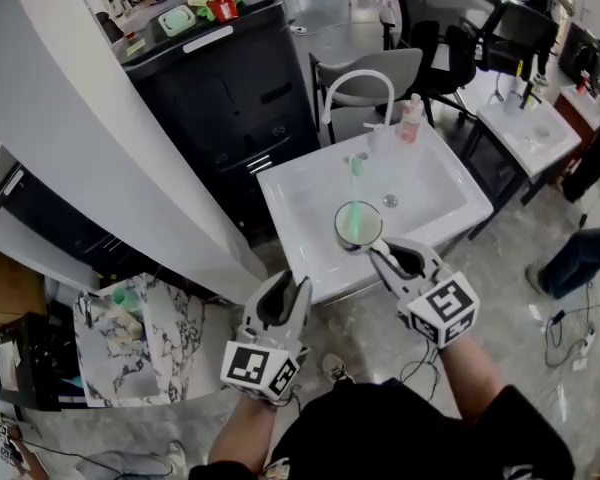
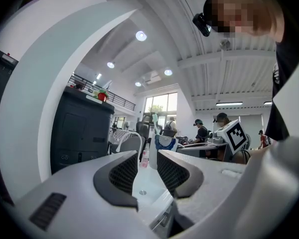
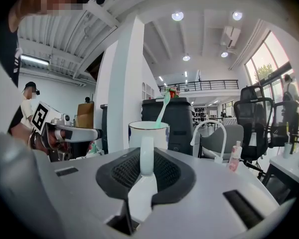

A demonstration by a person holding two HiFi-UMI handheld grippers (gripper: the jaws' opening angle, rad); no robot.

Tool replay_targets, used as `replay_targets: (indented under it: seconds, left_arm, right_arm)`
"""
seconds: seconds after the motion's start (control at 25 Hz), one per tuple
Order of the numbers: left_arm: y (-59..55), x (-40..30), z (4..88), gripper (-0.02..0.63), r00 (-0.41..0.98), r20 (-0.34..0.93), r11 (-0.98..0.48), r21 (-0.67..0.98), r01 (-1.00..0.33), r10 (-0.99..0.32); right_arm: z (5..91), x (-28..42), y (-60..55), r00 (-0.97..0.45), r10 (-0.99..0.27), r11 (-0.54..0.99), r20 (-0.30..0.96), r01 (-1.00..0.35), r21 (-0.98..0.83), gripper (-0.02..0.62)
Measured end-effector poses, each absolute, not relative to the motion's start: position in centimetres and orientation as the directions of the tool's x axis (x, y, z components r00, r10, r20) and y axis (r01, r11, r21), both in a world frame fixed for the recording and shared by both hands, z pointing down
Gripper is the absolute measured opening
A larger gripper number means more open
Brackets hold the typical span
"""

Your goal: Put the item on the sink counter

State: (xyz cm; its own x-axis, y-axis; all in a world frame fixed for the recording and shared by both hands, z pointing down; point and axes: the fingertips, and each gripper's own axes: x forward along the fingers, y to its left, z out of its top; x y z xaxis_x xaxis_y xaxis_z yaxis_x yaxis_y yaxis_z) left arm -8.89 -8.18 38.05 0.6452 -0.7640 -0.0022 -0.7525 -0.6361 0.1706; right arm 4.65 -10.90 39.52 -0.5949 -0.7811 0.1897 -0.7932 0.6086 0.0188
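A white mug [image 1: 358, 226] with a green toothbrush [image 1: 355, 190] standing in it hangs over the front edge of the white sink [image 1: 298, 190]. My right gripper [image 1: 382, 255] is shut on the mug's handle [image 3: 146, 156], which runs upright between the dark pads in the right gripper view, with the mug [image 3: 148, 132] just beyond them. My left gripper [image 1: 283, 296] hovers lower left of the mug, in front of the sink, open with nothing between its fingers. In the left gripper view the mug [image 2: 163, 146] shows beyond the open jaws of the left gripper [image 2: 148, 172].
A curved white faucet [image 1: 355, 81] and a pink bottle [image 1: 411, 118] stand at the sink's back rim. A black cabinet [image 1: 220, 83] is behind on the left, a marble-patterned stand [image 1: 145, 333] at lower left. Office chairs [image 1: 450, 18], a second sink [image 1: 532, 128] and a person's leg [image 1: 580, 258] are on the right.
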Motion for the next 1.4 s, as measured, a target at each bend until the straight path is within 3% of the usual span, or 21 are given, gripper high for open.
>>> replay_targets:
  seconds: [0.68, 1.4]
  left_arm:
    - [-14.2, -12.9, 40.2, 0.187, 0.65, 0.004, -0.639, 0.181, -0.748, -0.76]
    - [-20.6, -9.5, 39.8, 0.196, 0.602, 0.011, -0.592, 0.172, -0.788, -0.798]
  right_arm:
    - [41.1, 1.0, -17.7, -0.578, -0.789, 0.595, 0.211, -0.804, 0.023, 0.057]
    - [41.6, 2.7, -26.8, -0.667, -0.72, 0.687, 0.191, -0.724, 0.06, 0.056]
